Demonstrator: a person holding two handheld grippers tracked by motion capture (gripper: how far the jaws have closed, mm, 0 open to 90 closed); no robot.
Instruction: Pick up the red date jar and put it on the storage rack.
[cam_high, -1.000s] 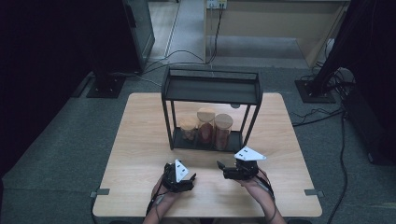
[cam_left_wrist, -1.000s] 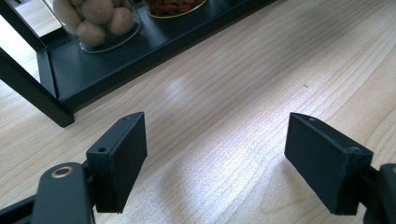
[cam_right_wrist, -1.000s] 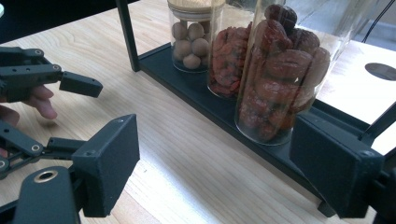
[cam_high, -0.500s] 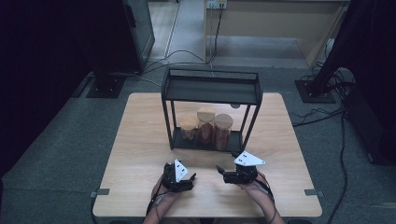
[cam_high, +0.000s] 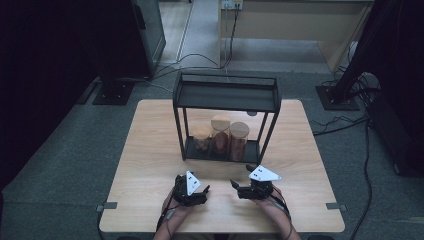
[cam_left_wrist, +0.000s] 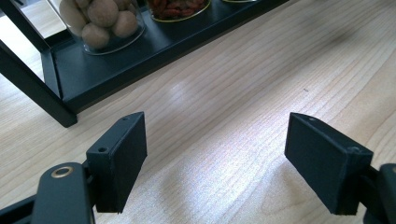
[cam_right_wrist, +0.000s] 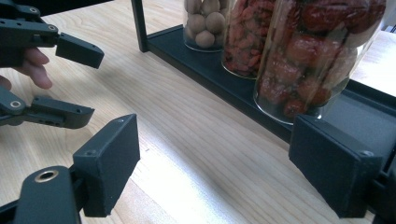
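From above, a black two-tier rack (cam_high: 226, 95) stands in the middle of the wooden table (cam_high: 150, 150); on its bottom shelf three cork-lidded jars stand in a row, the jar of pale balls (cam_high: 202, 138) at the left, the jar of small red berries (cam_high: 220, 134) in the middle, the jar of big red fruit (cam_high: 239, 140) at the right; both hands rest on the table's near edge in front of the rack, the left gripper (cam_high: 202, 192) ahead of the rack's left half, the right gripper (cam_high: 241, 186) ahead of its right half, each well short of the shelf.

Along the left gripper (cam_left_wrist: 215, 158), the jaws stand wide apart with bare wood between them; the rack's corner post and shelf (cam_left_wrist: 140, 56) lie beyond, the jar of pale balls (cam_left_wrist: 100, 21) standing on it.

Along the right gripper (cam_right_wrist: 212, 168), the jaws are likewise spread with nothing between them; the jar of big red fruit (cam_right_wrist: 317, 56) stands just beyond the right-hand jaw on the shelf (cam_right_wrist: 210, 70), the berries (cam_right_wrist: 250, 35) and the pale balls (cam_right_wrist: 205, 21) farther along it; off to the side of the rack the left gripper (cam_right_wrist: 88, 84) shows with jaws apart, a fingertip behind it.
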